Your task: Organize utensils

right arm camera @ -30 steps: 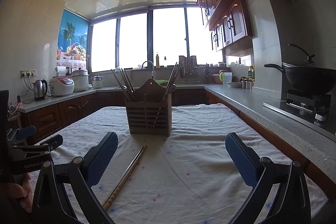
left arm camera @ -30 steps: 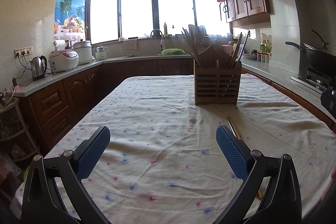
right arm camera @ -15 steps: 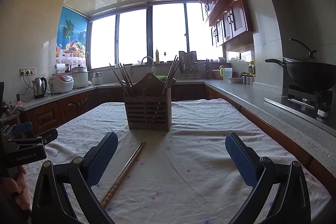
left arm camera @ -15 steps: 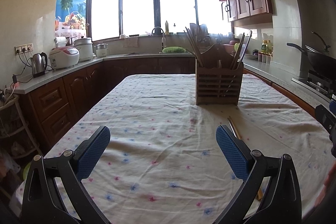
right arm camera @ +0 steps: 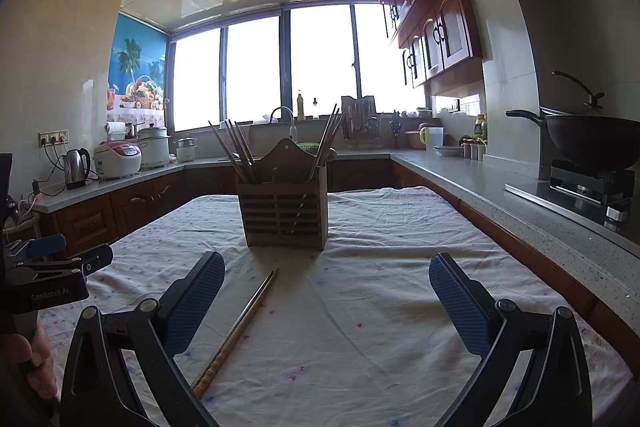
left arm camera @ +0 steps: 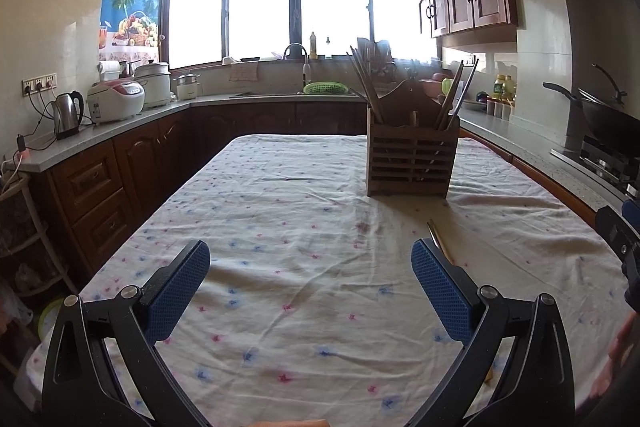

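Left wrist view: left hand-held gripper point(left arm camera: 310, 287) is hovering wide open, holding nothing; wooden holder point(left arm camera: 412, 163) is standing ahead-right on the cloth-covered surface point(left arm camera: 280, 211). Right wrist view: right hand-held gripper point(right arm camera: 326, 291) is also gaping empty, chopsticks point(right arm camera: 240, 327) lying just before the holder, nearer its left finger. Advice: centre over the pair, close mid-shaft.

table point(right arm camera: 400, 307) w/ floral cloth | wooden holder point(right arm camera: 285, 215) upright mid-table | chopsticks point(right arm camera: 240, 323) flat nr front

My left claw point(left arm camera: 311, 291) and right claw point(right arm camera: 327, 303) share one build: black angular arms, silver pivot screws, blue dimpled pads point(right arm camera: 456, 307). White "GenRobot.AI" lettering marks the left body.
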Motion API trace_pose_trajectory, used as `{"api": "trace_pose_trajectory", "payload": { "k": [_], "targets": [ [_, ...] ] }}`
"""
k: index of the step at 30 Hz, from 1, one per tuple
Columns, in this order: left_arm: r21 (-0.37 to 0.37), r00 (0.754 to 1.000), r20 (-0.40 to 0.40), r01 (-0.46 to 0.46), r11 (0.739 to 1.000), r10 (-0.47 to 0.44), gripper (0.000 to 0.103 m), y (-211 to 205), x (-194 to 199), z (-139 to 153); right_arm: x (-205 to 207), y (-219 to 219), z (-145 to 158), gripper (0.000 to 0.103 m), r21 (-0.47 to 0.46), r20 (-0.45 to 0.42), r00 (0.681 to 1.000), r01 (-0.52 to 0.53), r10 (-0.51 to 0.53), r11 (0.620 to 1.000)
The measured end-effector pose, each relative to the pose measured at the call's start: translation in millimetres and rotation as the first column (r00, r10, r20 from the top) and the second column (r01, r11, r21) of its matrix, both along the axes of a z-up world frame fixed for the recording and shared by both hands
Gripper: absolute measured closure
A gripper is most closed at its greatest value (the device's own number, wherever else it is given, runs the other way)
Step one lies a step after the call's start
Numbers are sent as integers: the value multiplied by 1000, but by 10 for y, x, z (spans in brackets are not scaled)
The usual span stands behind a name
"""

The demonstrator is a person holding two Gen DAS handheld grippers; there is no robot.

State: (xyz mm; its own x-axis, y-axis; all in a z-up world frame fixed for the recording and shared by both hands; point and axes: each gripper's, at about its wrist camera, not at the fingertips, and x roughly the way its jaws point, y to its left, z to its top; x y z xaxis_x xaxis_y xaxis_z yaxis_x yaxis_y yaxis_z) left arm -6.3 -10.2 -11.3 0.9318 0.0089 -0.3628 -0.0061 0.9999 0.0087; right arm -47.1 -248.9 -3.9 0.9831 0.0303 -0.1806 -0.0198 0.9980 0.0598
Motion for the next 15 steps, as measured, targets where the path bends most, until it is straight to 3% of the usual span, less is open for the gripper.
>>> {"api": "trace_pose_trajectory", "payload": {
  "k": [15],
  "targets": [
    [-7, 1000, -16, 16, 1000, -16, 0, 1, 15, 19, 30, 5, 4, 0, 8, -3, 1000, -9, 9, 1000]
  ]
}}
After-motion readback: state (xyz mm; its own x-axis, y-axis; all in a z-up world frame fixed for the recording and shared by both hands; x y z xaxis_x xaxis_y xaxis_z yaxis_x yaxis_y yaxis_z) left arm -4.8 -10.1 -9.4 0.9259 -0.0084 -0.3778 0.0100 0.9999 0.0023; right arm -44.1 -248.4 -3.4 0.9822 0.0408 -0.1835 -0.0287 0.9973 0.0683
